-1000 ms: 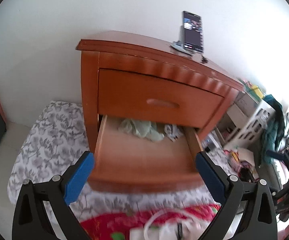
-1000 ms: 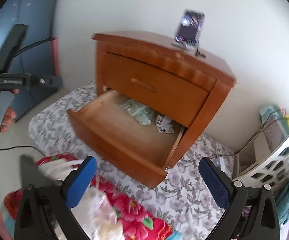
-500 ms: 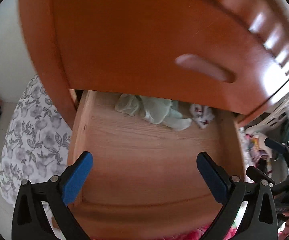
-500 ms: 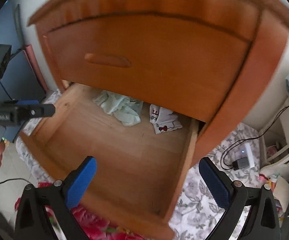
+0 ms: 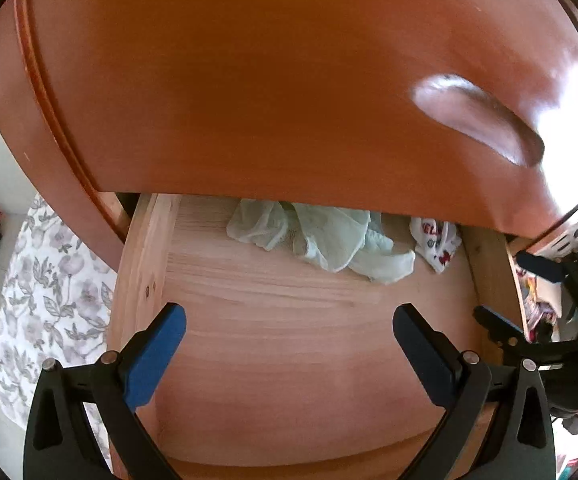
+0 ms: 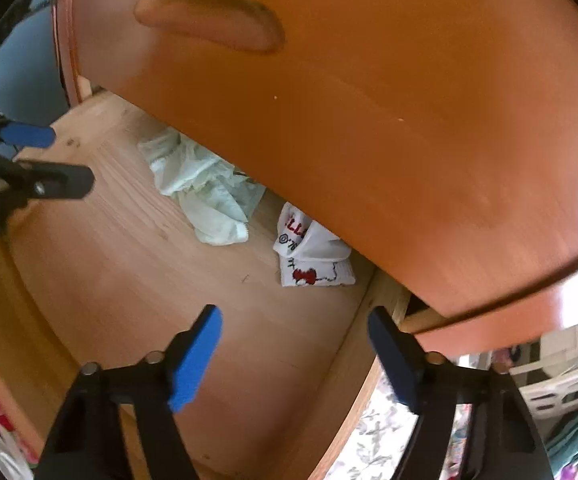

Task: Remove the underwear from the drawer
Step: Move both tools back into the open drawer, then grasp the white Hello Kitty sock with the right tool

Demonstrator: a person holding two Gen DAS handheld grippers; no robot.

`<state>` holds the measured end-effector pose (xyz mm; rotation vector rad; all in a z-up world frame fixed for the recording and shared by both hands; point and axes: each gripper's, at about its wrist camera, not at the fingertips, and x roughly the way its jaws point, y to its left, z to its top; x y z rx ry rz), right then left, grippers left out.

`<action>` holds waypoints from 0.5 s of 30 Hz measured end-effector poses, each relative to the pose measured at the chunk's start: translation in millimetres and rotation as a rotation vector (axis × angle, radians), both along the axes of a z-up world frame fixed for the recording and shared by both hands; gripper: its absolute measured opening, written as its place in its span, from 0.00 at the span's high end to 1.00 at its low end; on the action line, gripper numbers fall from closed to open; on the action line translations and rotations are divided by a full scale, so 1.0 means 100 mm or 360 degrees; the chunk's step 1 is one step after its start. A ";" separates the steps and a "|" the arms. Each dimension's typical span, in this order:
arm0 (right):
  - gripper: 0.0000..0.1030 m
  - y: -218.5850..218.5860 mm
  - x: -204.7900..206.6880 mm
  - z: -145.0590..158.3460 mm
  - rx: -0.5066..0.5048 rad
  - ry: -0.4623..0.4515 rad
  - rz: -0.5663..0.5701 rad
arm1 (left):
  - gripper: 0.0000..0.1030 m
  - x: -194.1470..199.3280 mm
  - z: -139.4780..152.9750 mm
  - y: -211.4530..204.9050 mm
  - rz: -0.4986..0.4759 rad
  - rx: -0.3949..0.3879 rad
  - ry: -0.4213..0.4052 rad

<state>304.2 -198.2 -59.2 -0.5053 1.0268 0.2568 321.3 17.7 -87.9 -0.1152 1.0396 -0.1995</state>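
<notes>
Underwear (image 6: 205,196) not out yet, so basically nothing of the job done so far beyond the drawer (image 5: 145,264) already hanging open. Pale mint, crumpled in a heap at the back edge of the drawer floor, part of it tucked under the closed upper drawer front (image 5: 249,80). Looks like one bundle, but could be two pieces tangled together, can't tell. Just beside it, toward the back right corner, a folded white cloth with red cartoon print (image 6: 313,256), lying flat and not touching the mint heap as far as visible. Rest of the drawer floor bare wood. Left gripper (image 5: 289,332) spread wide over the front half of the drawer, nothing between the blue pads, well short of the heap. Right gripper (image 6: 293,340) over the right side near the drawer's side wall, jaws have just been closing a bit but with a clear gap and nothing in it, so not pinching anything. Left to do, judging from this: reach to the back edge, pinch the mint fabric, lift it clear of the overhanging front, carry it out over the drawer's front edge. Probably floppy and easy to snag only half of. Flower-print rug (image 5: 49,280) down on the floor by the left side.
</notes>
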 end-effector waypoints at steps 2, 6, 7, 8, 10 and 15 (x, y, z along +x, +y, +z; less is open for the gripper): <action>0.28 0.03 0.05 -0.05 -0.0030 0.0002 0.0030 | 0.00 0.02 -0.04 0.02 0.0009 -0.0014 0.0015; 0.36 0.10 0.13 -0.19 -0.0148 0.0020 0.0061 | 0.00 0.06 -0.05 0.06 0.0007 -0.0090 0.0029; 0.40 0.11 0.15 -0.22 -0.0158 0.0035 0.0067 | 0.00 0.06 -0.06 0.06 0.0003 -0.0096 0.0039; 0.41 0.12 0.17 -0.25 -0.0179 0.0037 0.0075 | 0.00 0.08 -0.08 0.06 0.0000 -0.0103 0.0066; 0.41 0.15 0.21 -0.29 -0.0234 0.0022 0.0087 | 0.00 0.12 -0.15 0.08 0.0001 -0.0134 0.0147; 0.41 0.20 0.31 -0.36 -0.0356 0.0002 0.0127 | 0.00 0.15 -0.23 0.11 0.0018 -0.0179 0.0236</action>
